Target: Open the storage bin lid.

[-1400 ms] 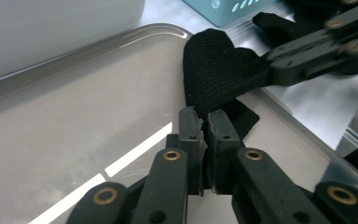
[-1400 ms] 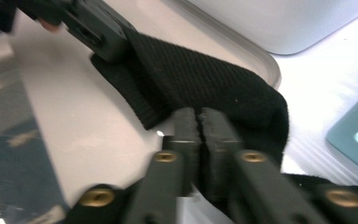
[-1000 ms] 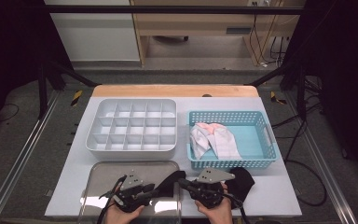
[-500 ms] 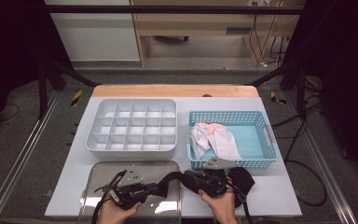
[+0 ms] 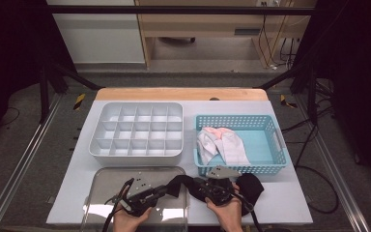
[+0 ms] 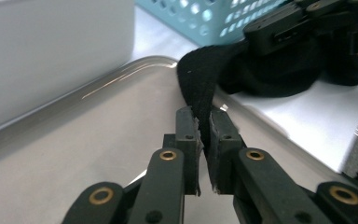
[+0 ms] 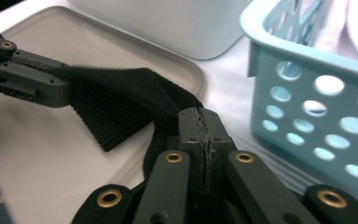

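A black ribbed cloth (image 5: 249,187) lies at the table's front edge, and a strip of it is stretched leftward over a shallow metal tray (image 5: 106,181). My left gripper (image 5: 168,189) is shut on the strip's end, which shows as black cloth (image 6: 223,70) between the pads in the left gripper view. My right gripper (image 5: 198,186) is shut on the same cloth a short way to the right. In the right gripper view the cloth (image 7: 116,98) runs from my own shut jaws to the left gripper (image 7: 28,79). The right gripper (image 6: 303,23) is also in the left gripper view.
A white compartment tray (image 5: 136,152) stands behind the metal tray. A light blue perforated basket (image 5: 270,166) at the right holds white and pink cloth (image 5: 222,142). The basket's front wall is just behind my right gripper. The table's front edge is close under both hands.
Both grippers keep their hold on the black cloth. The hands have shifted slightly and the strip between them now lies drawn out over the metal tray's right corner.
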Tool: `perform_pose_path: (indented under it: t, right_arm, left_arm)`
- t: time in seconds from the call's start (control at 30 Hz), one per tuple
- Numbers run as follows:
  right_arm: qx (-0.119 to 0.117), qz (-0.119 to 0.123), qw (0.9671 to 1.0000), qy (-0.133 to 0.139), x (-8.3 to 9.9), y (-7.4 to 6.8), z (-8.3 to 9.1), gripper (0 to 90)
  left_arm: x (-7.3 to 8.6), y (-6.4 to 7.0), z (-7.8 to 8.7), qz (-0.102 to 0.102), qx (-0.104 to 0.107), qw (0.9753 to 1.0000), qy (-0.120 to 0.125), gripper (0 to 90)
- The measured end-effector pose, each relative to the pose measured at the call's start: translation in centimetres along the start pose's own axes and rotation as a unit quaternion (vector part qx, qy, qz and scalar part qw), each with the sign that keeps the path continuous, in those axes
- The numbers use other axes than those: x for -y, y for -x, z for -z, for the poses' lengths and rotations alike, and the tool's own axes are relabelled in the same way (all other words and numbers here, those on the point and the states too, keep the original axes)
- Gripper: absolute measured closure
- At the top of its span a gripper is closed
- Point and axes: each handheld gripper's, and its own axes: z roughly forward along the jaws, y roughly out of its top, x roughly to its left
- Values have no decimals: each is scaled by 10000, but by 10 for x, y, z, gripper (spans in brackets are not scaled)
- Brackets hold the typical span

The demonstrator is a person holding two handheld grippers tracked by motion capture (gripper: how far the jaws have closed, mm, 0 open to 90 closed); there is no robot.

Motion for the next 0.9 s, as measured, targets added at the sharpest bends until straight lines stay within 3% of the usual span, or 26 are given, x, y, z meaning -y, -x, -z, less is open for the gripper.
perform_pose_path:
  t: [0.13,0.23,0.27,0.33,0.47,0.53,0.6,0.7,0.73,0.9]
  right_arm:
    - [-429,-199,9989,68,3,-8,16,895]
    - [-744,-319,9966,121,2,-17,29,895]
    - [-799,-371,9960,120,1,-19,30,895]
    - [-900,-515,9946,37,-2,-17,28,894]
    - [-753,-667,9948,-169,-5,-3,8,893]
    - [-520,-600,9966,-222,-6,4,-3,889]
    - [-211,-341,9990,-208,-5,4,-10,872]
    - [65,-55,9997,-246,-2,4,-17,848]
    - [89,-22,9997,-225,-1,4,-18,841]
    - [155,45,9998,-91,-2,6,-17,786]
  left_arm:
    - [-9,8,27,-110,145,9998,85,833]
    - [-18,10,46,-62,241,9997,-56,830]
    - [-20,10,49,3,266,9994,-209,827]
    - [-24,6,47,18,130,9991,-408,823]
    - [-24,-9,23,179,-149,9970,-734,817]
    - [-23,-18,9,221,-208,9963,-800,818]
    - [-21,-23,0,197,-396,9967,-685,794]
    - [-18,-27,-6,110,-731,9955,-586,659]
    - [-15,-28,-5,149,-810,9956,-451,632]
    - [-10,-33,4,292,-809,9961,-179,495]
